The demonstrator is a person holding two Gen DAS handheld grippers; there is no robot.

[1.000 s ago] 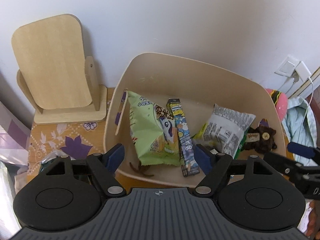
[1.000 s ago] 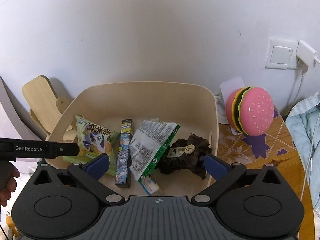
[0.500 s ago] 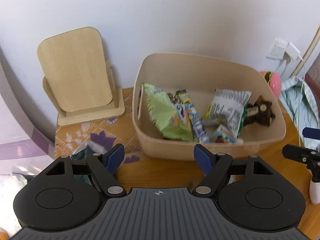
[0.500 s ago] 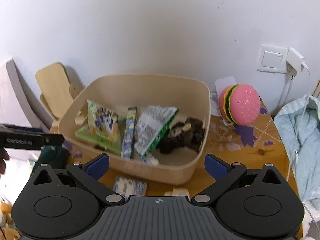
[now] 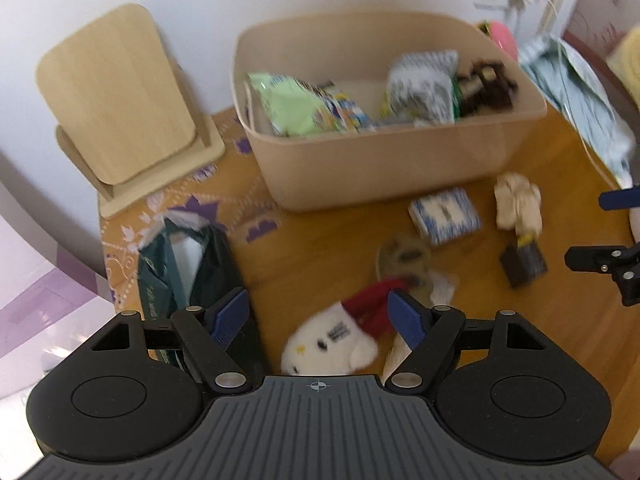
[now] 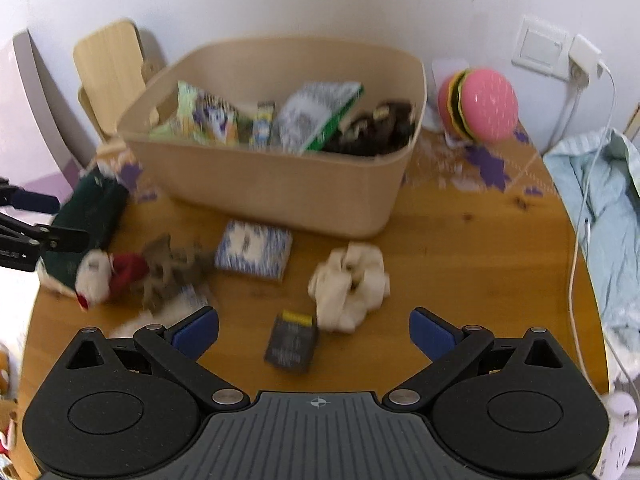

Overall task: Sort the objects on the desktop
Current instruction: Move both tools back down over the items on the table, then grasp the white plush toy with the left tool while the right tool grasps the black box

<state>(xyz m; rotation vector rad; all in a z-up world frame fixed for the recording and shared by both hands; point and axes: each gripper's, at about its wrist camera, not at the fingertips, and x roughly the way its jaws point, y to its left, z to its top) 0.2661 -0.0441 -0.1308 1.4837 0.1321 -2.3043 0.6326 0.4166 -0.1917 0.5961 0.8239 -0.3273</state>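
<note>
A beige bin [image 5: 400, 168] [image 6: 280, 192] holds snack bags and a brown plush. On the wooden table in front of it lie a blue-and-white packet [image 5: 444, 214] [image 6: 254, 250], a crumpled cream cloth [image 5: 518, 204] [image 6: 348, 284], a small dark packet [image 5: 522, 264] [image 6: 291, 344], a white plush with a red part [image 5: 332, 344] [image 6: 100, 278], and a dark green bag [image 5: 188, 264] [image 6: 86, 216]. My left gripper [image 5: 318, 318] is open above the white plush. My right gripper [image 6: 314, 330] is open above the dark packet.
A wooden stand [image 5: 116, 100] [image 6: 112, 64] leans at the wall left of the bin. A pink burger toy [image 6: 480, 106] sits right of the bin, under a wall socket [image 6: 560, 52] with a white cable. Light blue cloth [image 6: 604, 208] lies at the table's right edge.
Both grippers have pulled back and up from the bin, so the table in front of it and its loose items have come into view. Both stay open.
</note>
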